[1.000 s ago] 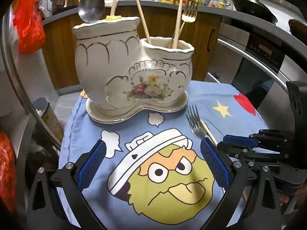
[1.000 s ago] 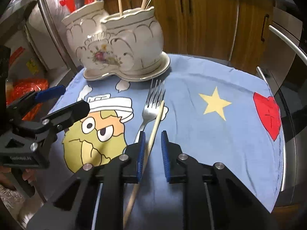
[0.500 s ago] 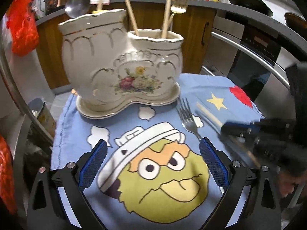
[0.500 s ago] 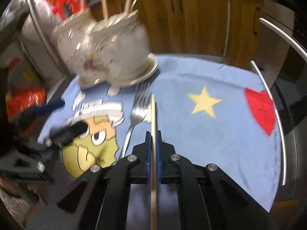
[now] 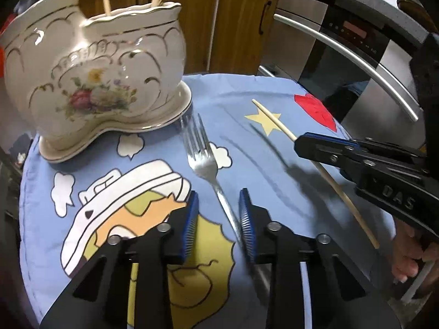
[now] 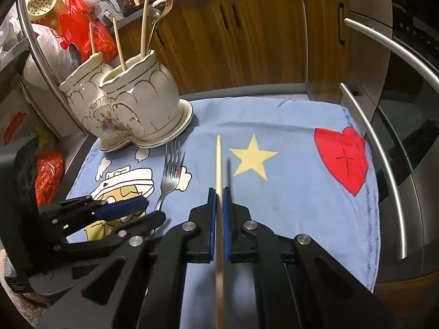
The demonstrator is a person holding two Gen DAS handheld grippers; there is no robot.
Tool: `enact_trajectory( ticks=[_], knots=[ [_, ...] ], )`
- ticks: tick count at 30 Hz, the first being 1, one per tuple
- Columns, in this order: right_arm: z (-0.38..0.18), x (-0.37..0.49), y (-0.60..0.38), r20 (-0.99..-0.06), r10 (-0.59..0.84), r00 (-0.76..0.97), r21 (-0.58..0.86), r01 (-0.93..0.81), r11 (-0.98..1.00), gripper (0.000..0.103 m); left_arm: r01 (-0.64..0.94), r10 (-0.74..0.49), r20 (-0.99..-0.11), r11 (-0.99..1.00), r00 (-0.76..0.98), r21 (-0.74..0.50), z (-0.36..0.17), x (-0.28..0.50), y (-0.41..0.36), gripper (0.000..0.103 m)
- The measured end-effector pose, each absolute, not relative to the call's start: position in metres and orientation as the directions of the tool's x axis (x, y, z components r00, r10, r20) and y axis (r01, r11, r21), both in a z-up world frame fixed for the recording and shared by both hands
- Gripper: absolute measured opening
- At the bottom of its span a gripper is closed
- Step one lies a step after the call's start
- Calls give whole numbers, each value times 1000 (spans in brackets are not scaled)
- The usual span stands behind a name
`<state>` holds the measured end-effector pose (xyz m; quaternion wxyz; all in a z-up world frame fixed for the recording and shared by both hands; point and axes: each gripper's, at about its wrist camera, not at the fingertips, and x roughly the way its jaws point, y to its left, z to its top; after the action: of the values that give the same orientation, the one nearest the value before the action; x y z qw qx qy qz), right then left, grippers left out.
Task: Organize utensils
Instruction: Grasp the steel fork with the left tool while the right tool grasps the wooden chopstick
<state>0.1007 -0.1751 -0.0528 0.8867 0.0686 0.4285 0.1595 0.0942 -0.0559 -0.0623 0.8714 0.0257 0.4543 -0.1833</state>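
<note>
My right gripper [image 6: 218,208] clamps a thin wooden chopstick [image 6: 218,161] above the blue cartoon cloth [image 6: 296,170]. My left gripper [image 5: 218,219], jaws just closing, straddles the silver metal fork [image 5: 201,153] lying flat; the right pad touches its handle. The cream floral ceramic holder [image 5: 109,82] stands just beyond its tines.

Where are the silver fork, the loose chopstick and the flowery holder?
fork [image 5: 204,161]: left wrist view, base of tines.
chopstick [image 6: 218,161]: right wrist view, shaft ahead of claw.
holder [image 5: 96,82]: left wrist view, painted front.

A light blue cloth [image 6: 288,142] printed with a yellow star, red heart and cartoon face covers the worktop. Behind the cloth stand brown wooden cabinet doors [image 6: 247,41]; beyond its left edge bulges a red plastic bag [image 6: 79,27], a gold perforated strainer [image 6: 41,6] beside it.
</note>
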Motion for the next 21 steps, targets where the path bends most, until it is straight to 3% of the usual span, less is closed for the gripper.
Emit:
enact_trajectory(
  ticks=[7, 9, 21],
  knots=[
    [-53, 97, -180, -736, 340, 585, 256, -225, 940, 5, 352, -169, -797, 934, 580, 58, -65, 91, -84, 21],
    [-53, 96, -182, -734, 342, 587, 259, -224, 939, 5, 362, -173, -798, 930, 577, 59, -64, 93, -84, 12],
    [-44, 89, -184, -698, 372, 612, 283, -241, 928, 5, 384, -254, -774, 923, 579, -16, -53, 87, -65, 5]
  ],
)
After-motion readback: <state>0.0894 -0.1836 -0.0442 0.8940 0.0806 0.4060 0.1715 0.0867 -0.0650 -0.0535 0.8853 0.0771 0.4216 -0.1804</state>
